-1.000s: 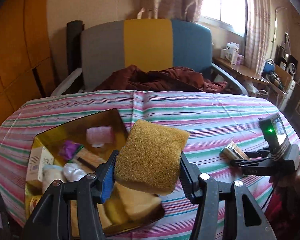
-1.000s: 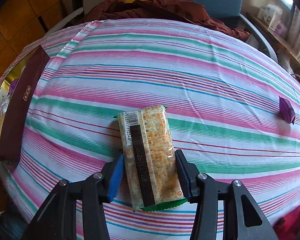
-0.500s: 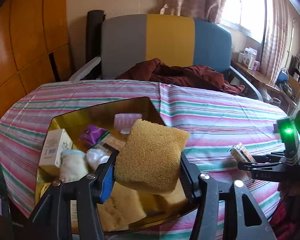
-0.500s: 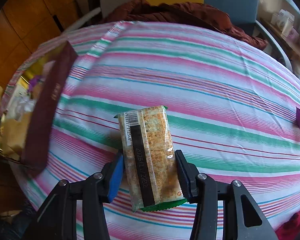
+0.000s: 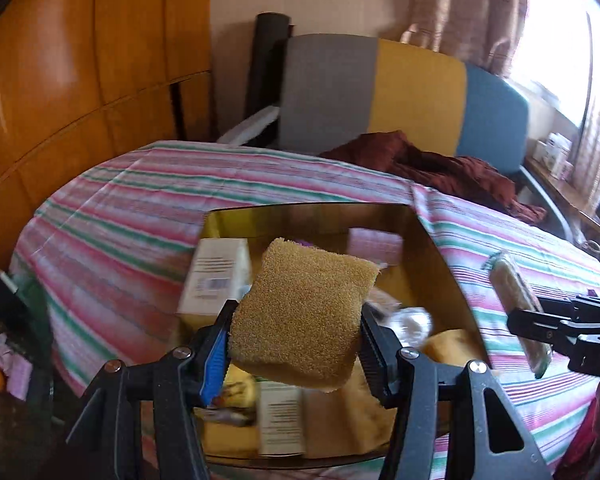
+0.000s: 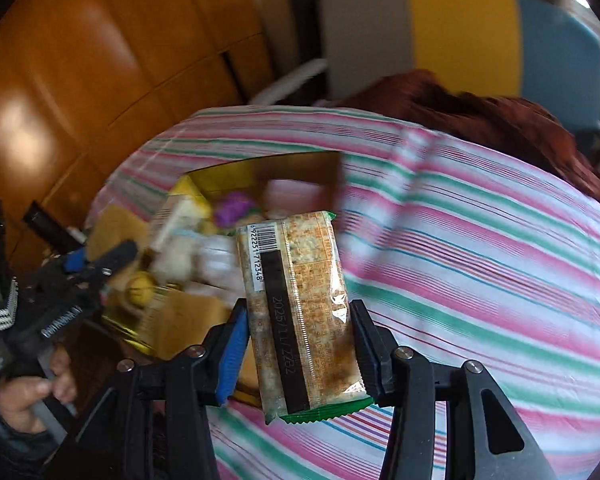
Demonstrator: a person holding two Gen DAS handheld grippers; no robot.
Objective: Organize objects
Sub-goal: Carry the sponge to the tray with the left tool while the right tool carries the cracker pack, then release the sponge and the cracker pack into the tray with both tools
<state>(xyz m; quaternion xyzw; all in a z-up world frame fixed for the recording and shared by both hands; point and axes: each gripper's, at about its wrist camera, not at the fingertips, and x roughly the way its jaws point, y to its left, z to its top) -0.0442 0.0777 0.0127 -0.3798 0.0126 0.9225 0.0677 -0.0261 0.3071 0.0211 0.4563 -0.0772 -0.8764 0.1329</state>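
1. Left gripper [image 5: 294,342]: jaws closed on the sponge [image 5: 302,314], a coarse yellow-brown block held aloft over the gold box [image 5: 440,248]. No writing visible on the sponge.
2. Gold box: stands open on the striped surface [image 5: 120,216], already well filled. Contents seen from the left wrist view include a white carton [image 5: 216,276] with a barcode label, print too blurred to read, a second printed carton [image 5: 280,416] near the front edge, equally unreadable, and soft yellow items.
3. Right gripper [image 6: 296,350]: jaws closed on the snack packet [image 6: 300,300], held upright above the box's near right corner. The barcode digits read 6922251712348; a dark strip carries a date printed as 2025/11/2282, last digits uncertain.
4. The left unit's body, seen from the right wrist view, bears a white brand word that cannot be read through motion blur.
5. Step in hand, as judged: depositing both items in the box. Recommendations:
   - Lower the sponge onto a free or soft patch, not the cartons, before opening the jaws; it is light and may bounce.
   - Lay the packet flat, since its contents look brittle.
   - Release one item at a time so the two grippers, now near each other, do not collide.
   - Both views are smeared; slow down before release.
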